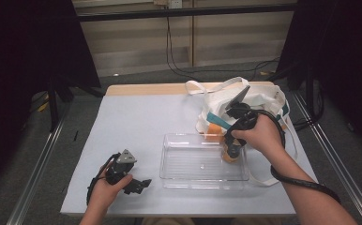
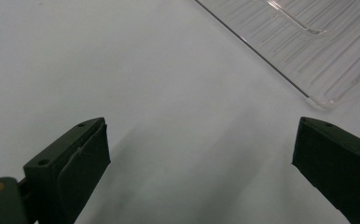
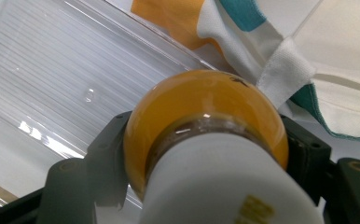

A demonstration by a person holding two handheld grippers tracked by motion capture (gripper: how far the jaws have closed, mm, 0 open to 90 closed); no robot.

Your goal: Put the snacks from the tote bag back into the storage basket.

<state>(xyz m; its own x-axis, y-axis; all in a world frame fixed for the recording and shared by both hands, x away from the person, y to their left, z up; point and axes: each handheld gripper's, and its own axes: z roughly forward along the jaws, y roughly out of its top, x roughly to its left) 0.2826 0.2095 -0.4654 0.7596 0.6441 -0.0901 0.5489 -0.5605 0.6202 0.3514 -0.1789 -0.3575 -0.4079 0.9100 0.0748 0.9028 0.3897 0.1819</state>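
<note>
A person at a pale grey tabletop [image 1: 137, 122] works a pair of hand-held tongs, one in each hand, seen from a camera mounted above. The right tongs [image 1: 232, 154], right of centre in the high view, are clamped shut on an orange bulb-shaped object [image 3: 206, 112] with a white neck; in the right gripper view the orange dome sits squarely in the lower middle of the frame, with a black jaw pressed against each side of it and the white neck running down to the bottom edge. In the high view the object hangs at the far right corner of a clear plastic tray [image 1: 188, 176], which lies in the lower centre of the frame; whether the object touches the tray's rim cannot be told. The tray's ribbed floor fills the upper left of the right gripper view. Just behind the tray, in the upper right of the high view, slumps a white cloth tote bag [image 1: 263, 101] with teal trim and an orange patch, its straps trailing over the tabletop. The left tongs [image 1: 139, 185] rest low on the tabletop at the lower left of the high view, well apart from the tray's near left corner; in the left gripper view their jaws stand wide apart with nothing but bare surface between them, and a corner of the tray shows at the upper right.
</note>
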